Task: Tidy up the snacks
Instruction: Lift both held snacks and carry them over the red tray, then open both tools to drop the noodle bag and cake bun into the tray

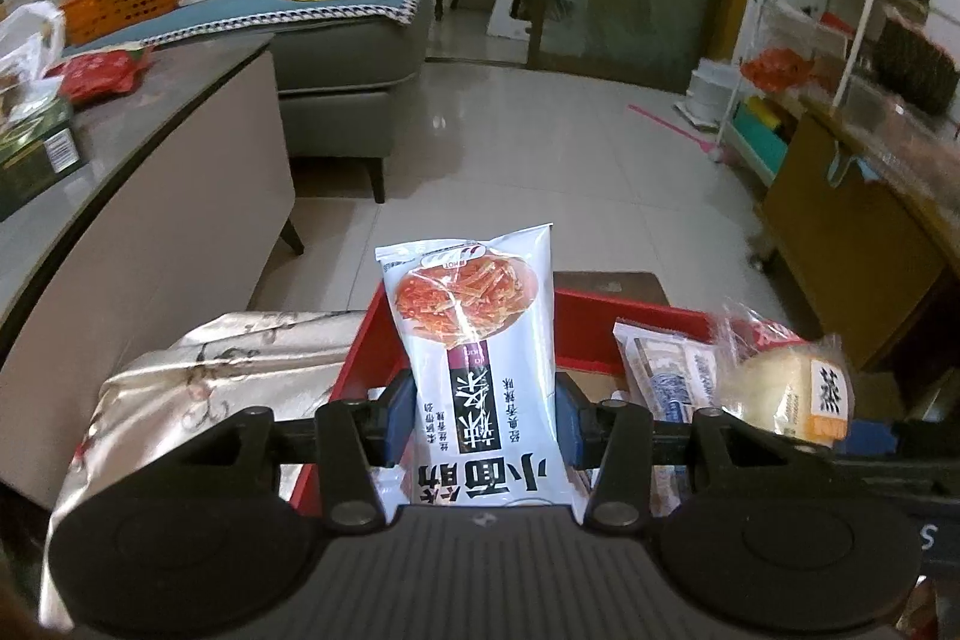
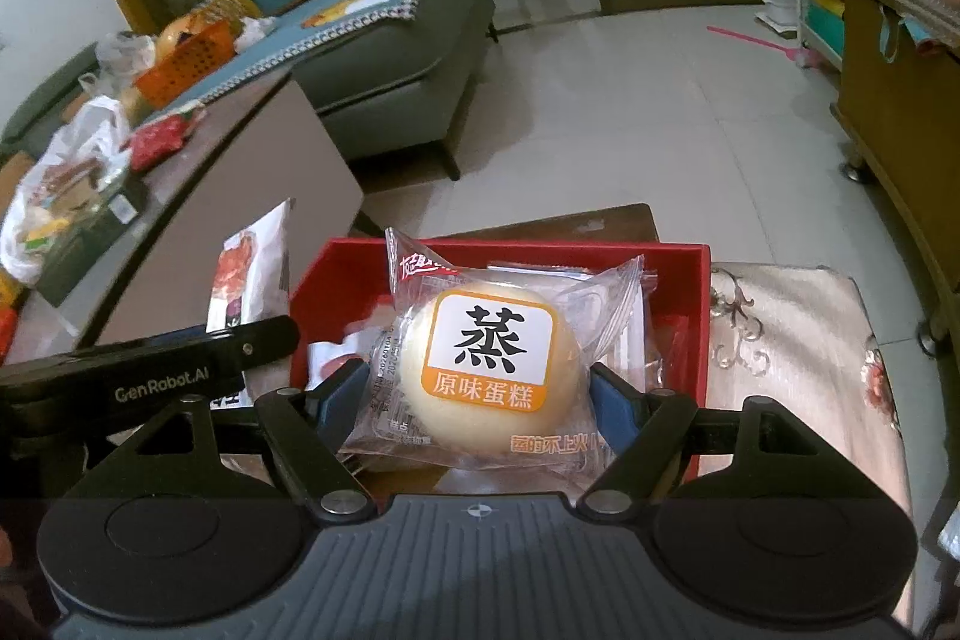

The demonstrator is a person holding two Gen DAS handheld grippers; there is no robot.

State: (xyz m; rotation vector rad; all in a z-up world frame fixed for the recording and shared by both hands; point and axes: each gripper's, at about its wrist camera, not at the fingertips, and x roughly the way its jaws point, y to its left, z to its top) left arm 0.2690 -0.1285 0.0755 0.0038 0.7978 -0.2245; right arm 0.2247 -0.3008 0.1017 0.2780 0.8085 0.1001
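My left gripper (image 1: 485, 415) is shut on a tall white snack packet (image 1: 474, 334) printed with red shreds, held upright over the left part of a red box (image 1: 630, 316). In the right wrist view my right gripper (image 2: 480, 400) is shut on a round steamed cake in a clear wrapper (image 2: 492, 370) with an orange and white label, held above the red box (image 2: 690, 292). Several wrapped snacks (image 1: 672, 376) lie inside the box. The cake (image 1: 786, 388) also shows at the right of the left wrist view, and the white packet (image 2: 252, 274) at the left of the right wrist view.
The red box rests on a surface covered by a shiny floral cloth (image 1: 198, 376). To the left stands a grey-topped table (image 1: 138, 112) with a red packet (image 1: 99, 73), a green box (image 1: 36, 148) and an orange basket (image 1: 123, 1). A grey sofa (image 1: 354, 58) and a wooden cabinet (image 1: 852, 232) flank the tiled floor.
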